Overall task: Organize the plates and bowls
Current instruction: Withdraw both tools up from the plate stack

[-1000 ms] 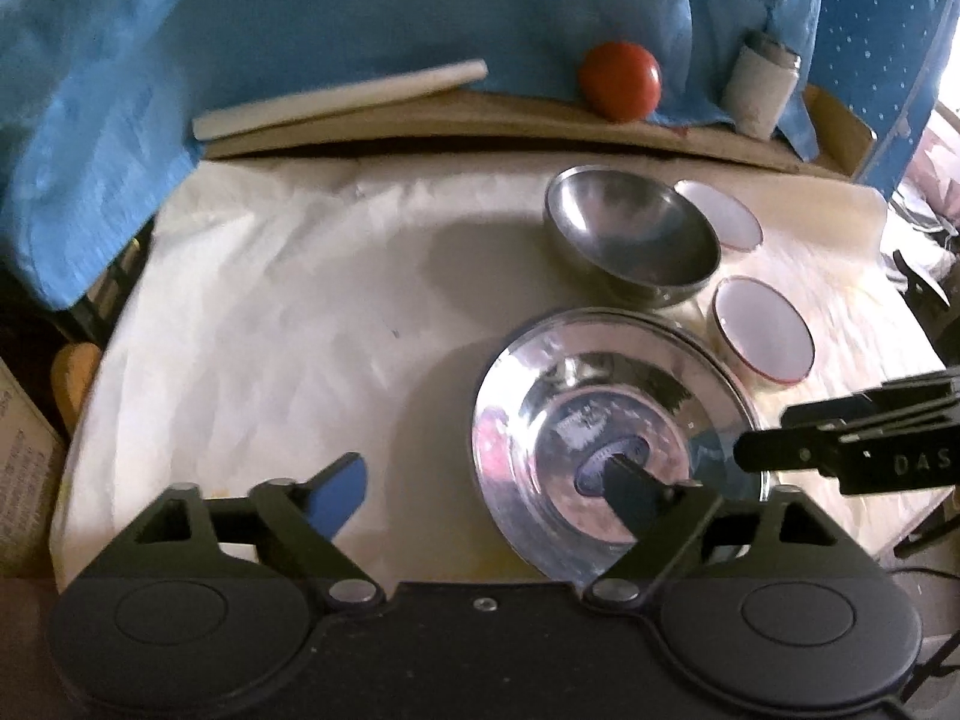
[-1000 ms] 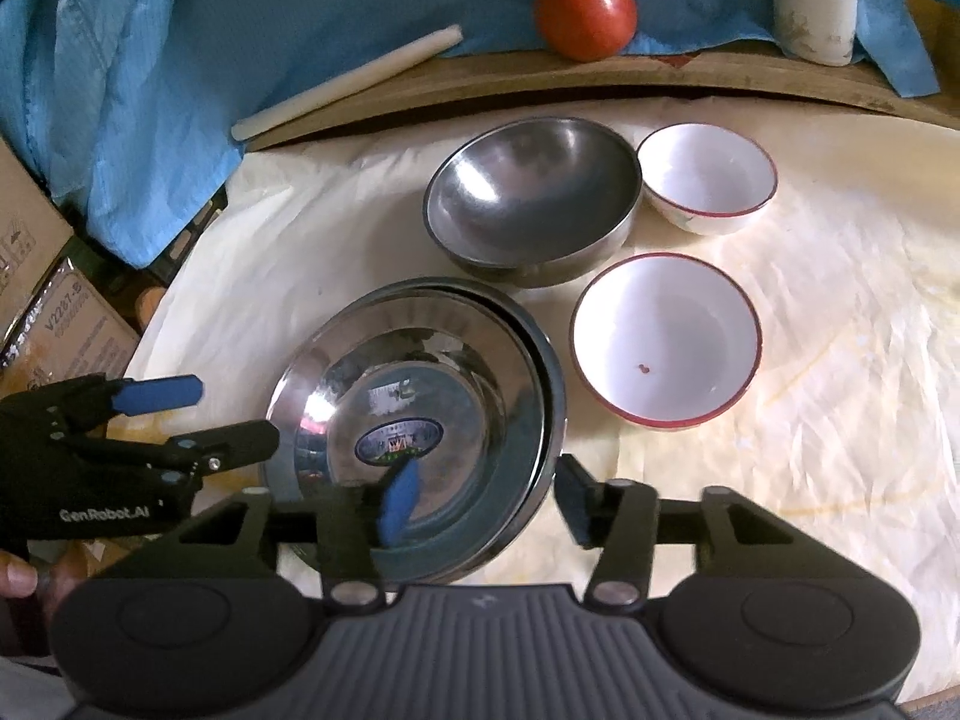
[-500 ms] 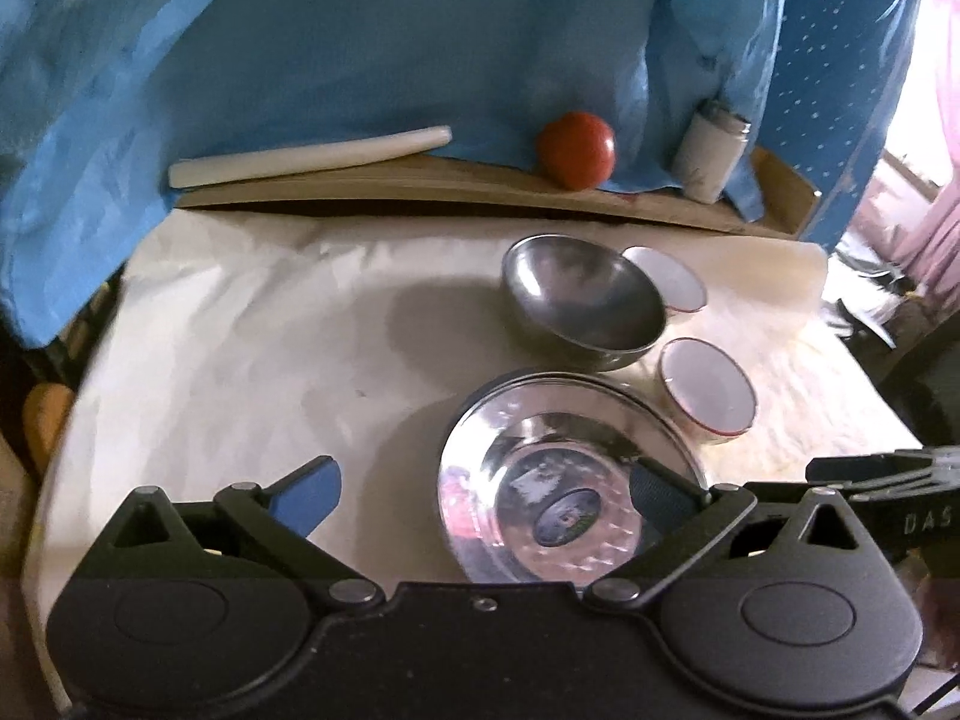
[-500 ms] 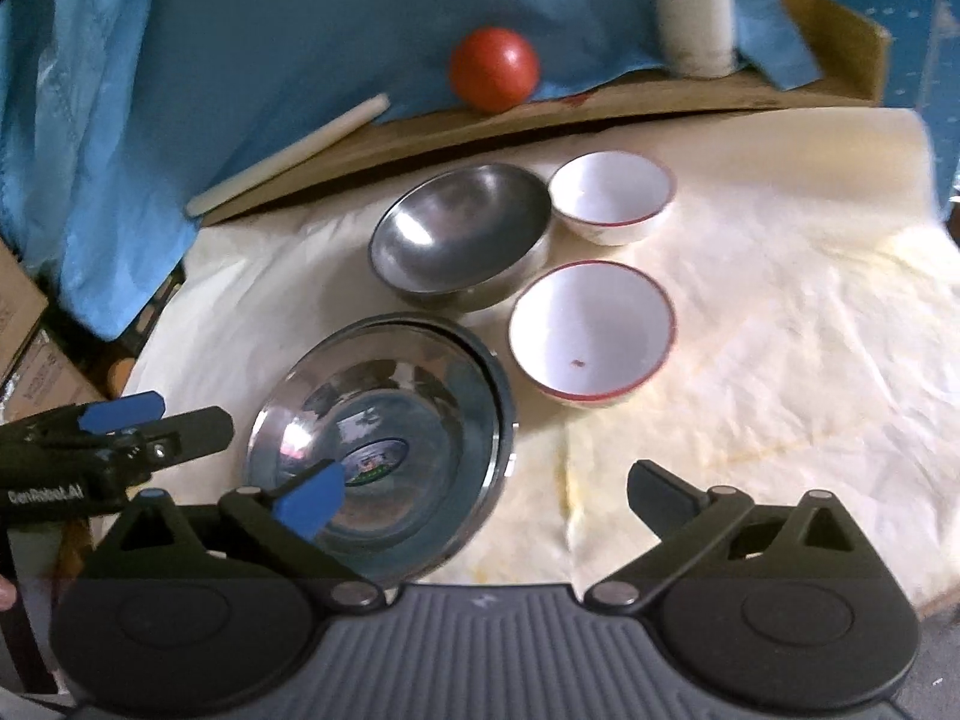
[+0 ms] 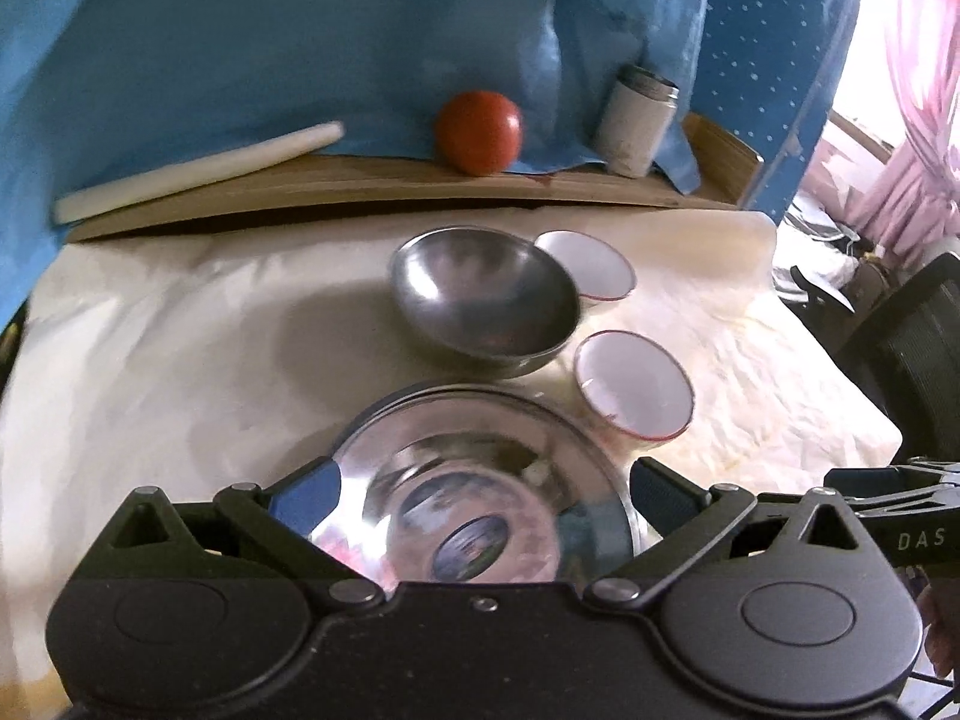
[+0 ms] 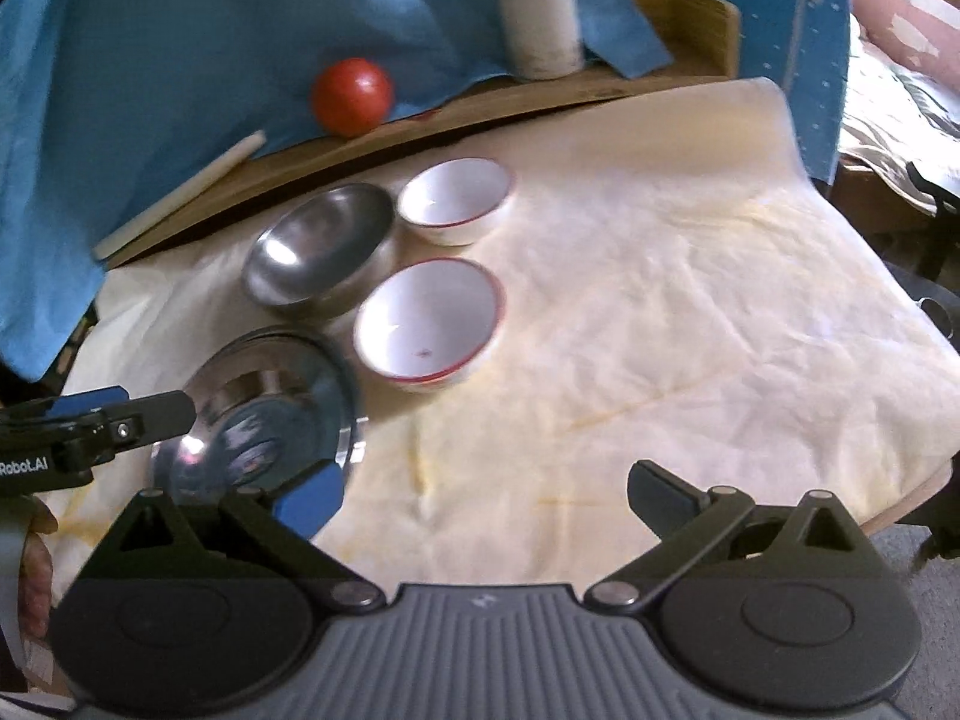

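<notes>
A stack of shiny steel plates (image 5: 480, 468) lies near the table's front, also in the right wrist view (image 6: 270, 414). Behind it sits a steel bowl (image 5: 486, 294) (image 6: 318, 252). Two white bowls with red rims stand to its right, a nearer one (image 5: 633, 390) (image 6: 429, 318) and a farther one (image 5: 588, 264) (image 6: 456, 189). My left gripper (image 5: 480, 495) is open and empty, its fingers wide apart over the plates. My right gripper (image 6: 486, 495) is open and empty above bare paper, right of the plates.
Cream paper (image 6: 660, 330) covers the round table. On a wooden ledge at the back lie a white stick (image 5: 198, 171), a red tomato (image 5: 478, 132) and a white canister (image 5: 639, 120), with blue cloth (image 5: 300, 30) behind. A black chair (image 5: 912, 348) stands at the right.
Both grippers have opened wide and pulled back from the steel plates. The right gripper has swung to the right, away from the plates. The plates stay on the table.
</notes>
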